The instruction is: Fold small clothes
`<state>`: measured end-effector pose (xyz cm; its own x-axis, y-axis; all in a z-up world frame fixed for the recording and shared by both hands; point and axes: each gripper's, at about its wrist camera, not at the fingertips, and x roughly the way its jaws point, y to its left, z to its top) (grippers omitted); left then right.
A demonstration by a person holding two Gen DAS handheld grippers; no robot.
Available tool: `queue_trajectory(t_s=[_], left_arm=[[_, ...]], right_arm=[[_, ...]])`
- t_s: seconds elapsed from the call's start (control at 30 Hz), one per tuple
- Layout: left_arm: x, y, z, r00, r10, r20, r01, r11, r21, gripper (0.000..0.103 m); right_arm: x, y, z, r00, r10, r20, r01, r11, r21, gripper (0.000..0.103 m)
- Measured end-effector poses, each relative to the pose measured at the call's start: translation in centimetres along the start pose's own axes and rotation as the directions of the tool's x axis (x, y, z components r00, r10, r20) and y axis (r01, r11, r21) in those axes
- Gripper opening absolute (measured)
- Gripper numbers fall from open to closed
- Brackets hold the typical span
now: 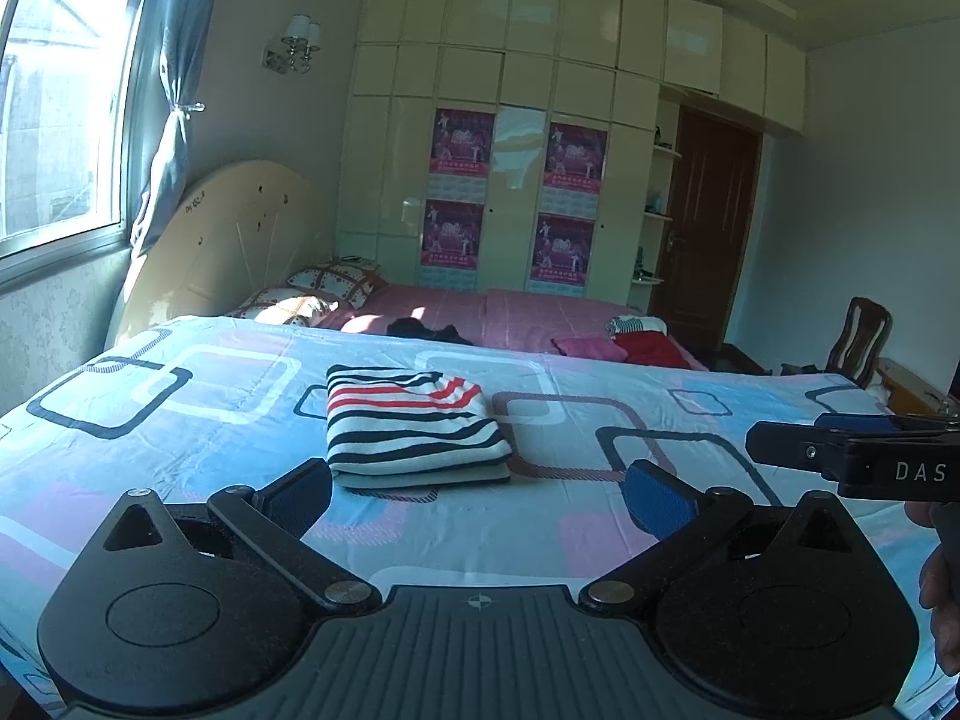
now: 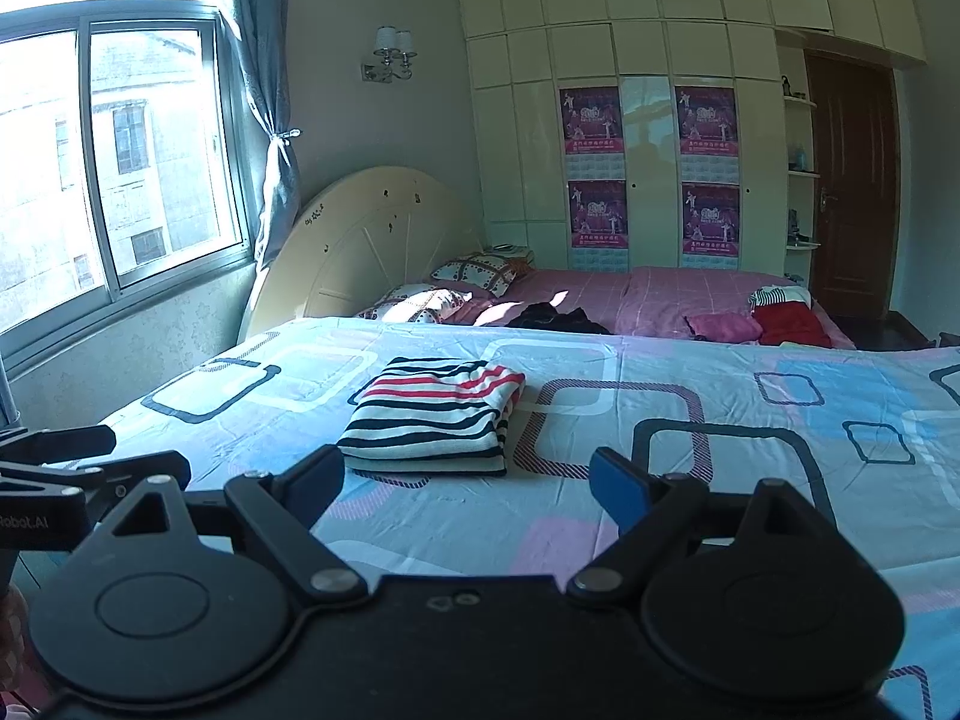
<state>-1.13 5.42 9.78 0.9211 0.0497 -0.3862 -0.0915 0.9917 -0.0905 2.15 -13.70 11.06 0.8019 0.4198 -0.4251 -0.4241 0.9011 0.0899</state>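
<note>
A small striped garment (image 1: 411, 423), white with black and red stripes, lies folded into a neat rectangle on the patterned bedsheet (image 1: 180, 432). It also shows in the right wrist view (image 2: 438, 414). My left gripper (image 1: 480, 495) is open and empty, held just short of the garment's near edge. My right gripper (image 2: 465, 480) is open and empty, also just short of the garment and slightly to its right. The right gripper shows side-on at the right edge of the left wrist view (image 1: 852, 444). The left gripper shows at the left edge of the right wrist view (image 2: 90, 468).
A second bed with a pink sheet (image 2: 660, 294) lies behind, carrying a dark garment (image 2: 558, 319), a pink one (image 2: 723, 327) and a red one (image 2: 792, 324). Pillows (image 2: 474, 276) and a headboard (image 2: 366, 246) are at the left. A wooden chair (image 1: 858, 339) stands at the right.
</note>
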Motion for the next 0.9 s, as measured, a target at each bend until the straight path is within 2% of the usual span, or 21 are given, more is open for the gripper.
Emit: queue_trajectory(t_s=[0.37, 0.9], left_arm=[[0.13, -0.68, 0.33, 1.0, 0.001, 0.009, -0.002, 1.0, 0.022, 0.103], [0.4, -0.47, 0.37, 1.0, 0.023, 0.013, -0.023, 1.0, 0.002, 0.103]], right_arm=[[-0.01, 0.08, 0.21, 1.0, 0.0, 0.003, 0.0, 1.0, 0.002, 0.088], [0.59, 0.02, 0.5, 1.0, 0.021, -0.001, -0.021, 1.0, -0.01, 0.088]])
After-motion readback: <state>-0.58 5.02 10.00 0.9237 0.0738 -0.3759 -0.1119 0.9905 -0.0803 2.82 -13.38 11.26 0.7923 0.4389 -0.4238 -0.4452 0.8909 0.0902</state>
